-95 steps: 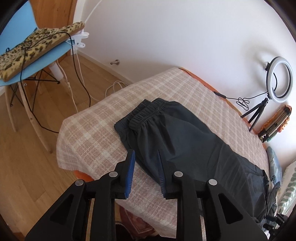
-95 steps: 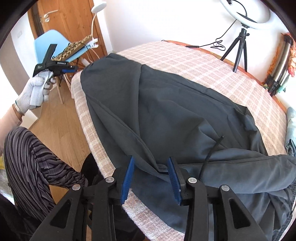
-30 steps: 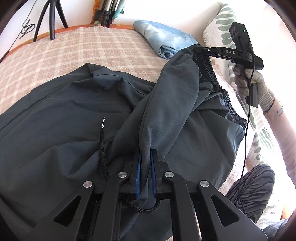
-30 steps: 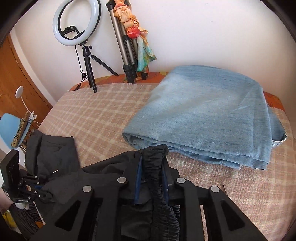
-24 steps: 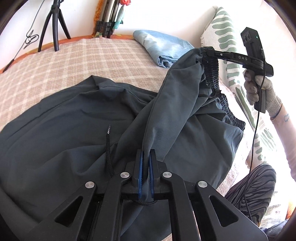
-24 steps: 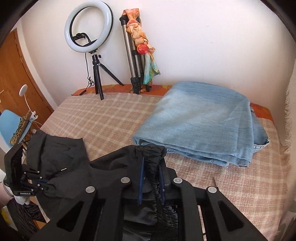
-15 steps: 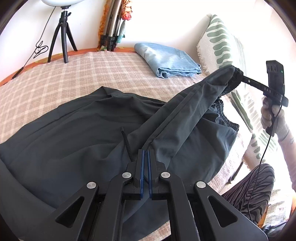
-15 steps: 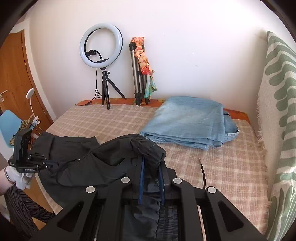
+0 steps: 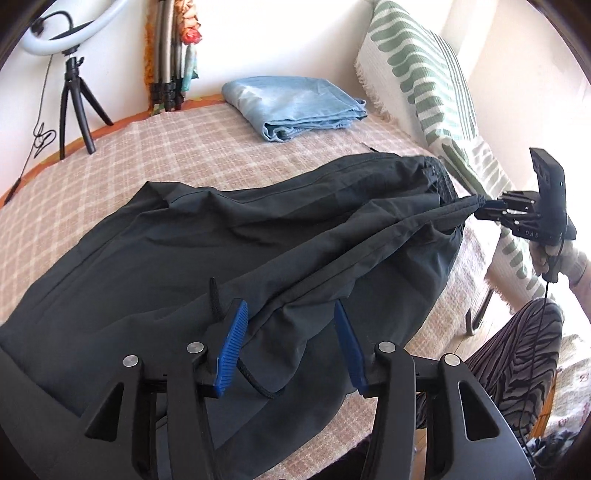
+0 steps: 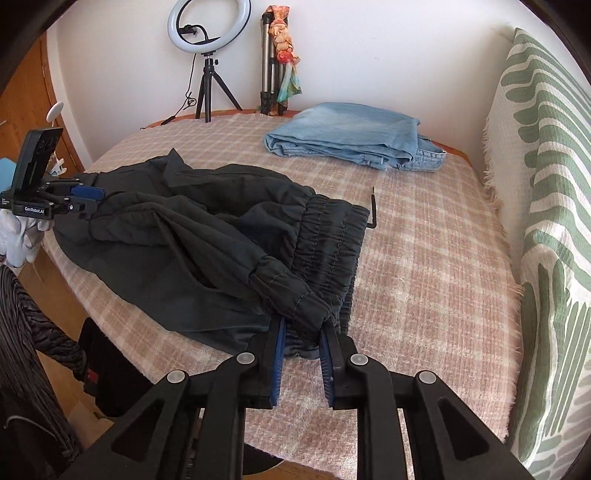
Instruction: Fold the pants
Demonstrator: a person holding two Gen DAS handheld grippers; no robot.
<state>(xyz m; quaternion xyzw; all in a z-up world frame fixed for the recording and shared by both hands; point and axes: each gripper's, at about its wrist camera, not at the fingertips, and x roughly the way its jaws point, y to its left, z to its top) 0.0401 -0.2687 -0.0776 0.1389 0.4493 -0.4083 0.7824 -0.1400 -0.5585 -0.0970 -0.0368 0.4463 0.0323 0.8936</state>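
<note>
Nearby, folded jeans [image 10: 347,136], ring light [image 10: 208,26], pillow [image 10: 546,221]

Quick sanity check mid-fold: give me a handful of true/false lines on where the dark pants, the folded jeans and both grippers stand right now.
1. The dark pants lie on the checked blanket. True.
2. The left gripper is clamped tight on the fabric. False: its jaws are opening, blue pads well apart, with cloth lying loose between them.
3. The folded jeans sit on top of the dark pants. False: they lie apart, farther back toward the wall.
4. The right gripper has the leg cuff between its pads, over the elastic waistband. True; its jaws are starting to open.
5. The ring light lies flat on the blanket. False: it stands upright on a tripod by the wall.
</note>
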